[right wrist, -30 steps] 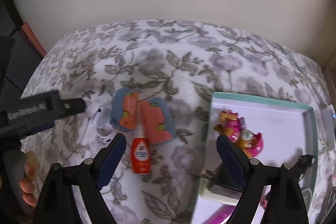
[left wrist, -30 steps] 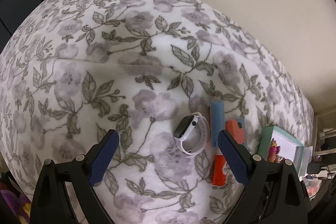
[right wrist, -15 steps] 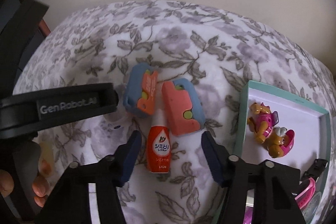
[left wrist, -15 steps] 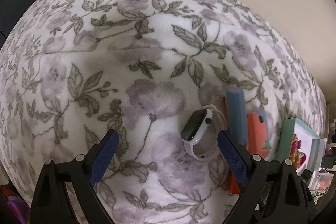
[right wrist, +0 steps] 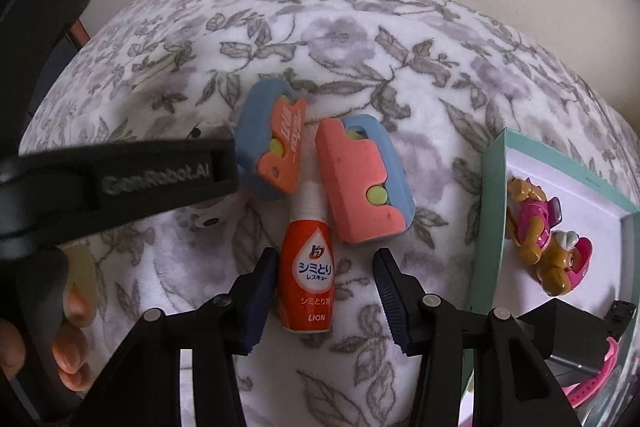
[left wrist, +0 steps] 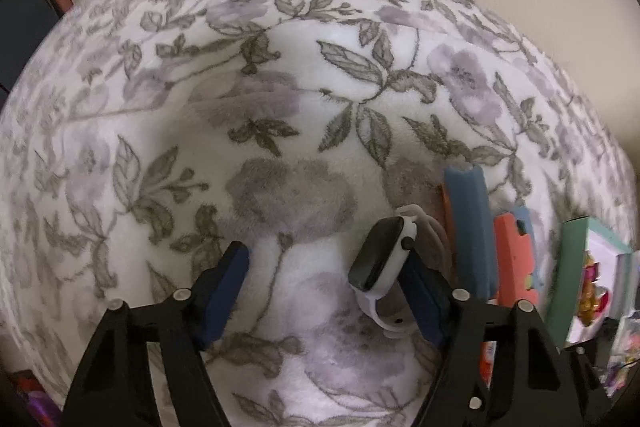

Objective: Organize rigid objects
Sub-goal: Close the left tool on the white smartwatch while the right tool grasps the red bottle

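While bottle lies between right hand-held gripper fingers, box rim beside

Orange bottle; white watch, black face; grey-purple floral blanket; teal-rimmed box.

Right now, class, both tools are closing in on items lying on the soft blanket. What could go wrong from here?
1. The left tool has the watch against its right finger, off-centre; closing may push it aside rather than grip it.
2. The bottle lies between the right tool fingers, its neck touching two foam blocks; lifting may drag them.
3. The two tools work close together and could collide.
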Tool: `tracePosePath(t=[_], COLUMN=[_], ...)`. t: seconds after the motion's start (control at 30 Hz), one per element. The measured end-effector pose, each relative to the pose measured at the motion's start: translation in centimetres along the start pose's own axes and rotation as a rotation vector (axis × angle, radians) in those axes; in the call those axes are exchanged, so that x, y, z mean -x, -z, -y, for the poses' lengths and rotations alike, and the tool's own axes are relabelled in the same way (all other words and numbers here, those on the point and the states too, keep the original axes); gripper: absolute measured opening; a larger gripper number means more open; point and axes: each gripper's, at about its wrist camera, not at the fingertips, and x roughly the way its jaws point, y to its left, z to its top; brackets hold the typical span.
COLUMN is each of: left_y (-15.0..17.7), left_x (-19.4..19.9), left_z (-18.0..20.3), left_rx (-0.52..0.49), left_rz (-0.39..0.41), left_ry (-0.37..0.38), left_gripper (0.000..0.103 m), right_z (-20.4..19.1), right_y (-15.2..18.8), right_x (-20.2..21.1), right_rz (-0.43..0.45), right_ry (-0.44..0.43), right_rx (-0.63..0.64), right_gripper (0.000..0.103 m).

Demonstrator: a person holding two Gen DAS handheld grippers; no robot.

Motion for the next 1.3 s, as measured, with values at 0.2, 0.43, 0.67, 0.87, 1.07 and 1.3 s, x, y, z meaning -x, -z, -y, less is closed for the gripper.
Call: tracePosePath(t=[0.2,0.43,0.67,0.87,1.07,1.3], left_y=[0.1,-0.1,-0.6,0.0,0.0,-0.4], left_x=[-0.2,0.2,0.1,0.8,2.0,4.6], left_z=[0.5,0.2,-0.7,-1.5,-1.6,-1.8], left_rx=[-0.025,-0.001,0.027,0.049,0.047,0.046], left_rz=[0.015,0.027,0.025,0.023,0.034,0.086], left_ry=[-0.019,0.000,0.016,0.028,0.046,0.059], left_gripper=[0.067,0.044,0.026,0.015,0.015,0.015], right_z=[-0.2,0.8,0.9,1.1,1.1,1.0], right_y=[0.0,0.1,0.2,0.1,-0.2,-0.6], right_x=[-0.1,0.1,0.2,0.8,2.0,3.5], right_rz=[0.005,0.012,0.014,0.023,0.046,0.079], right_ry=[0.011,0.004,-0.015,-0.029,-0.054,-0.059], right_rx=[0.007,-0.013,-0.016,-0.011,-0.010,0.004], right_gripper=[0.049,0.033,0.033,0.032,0.026,0.022])
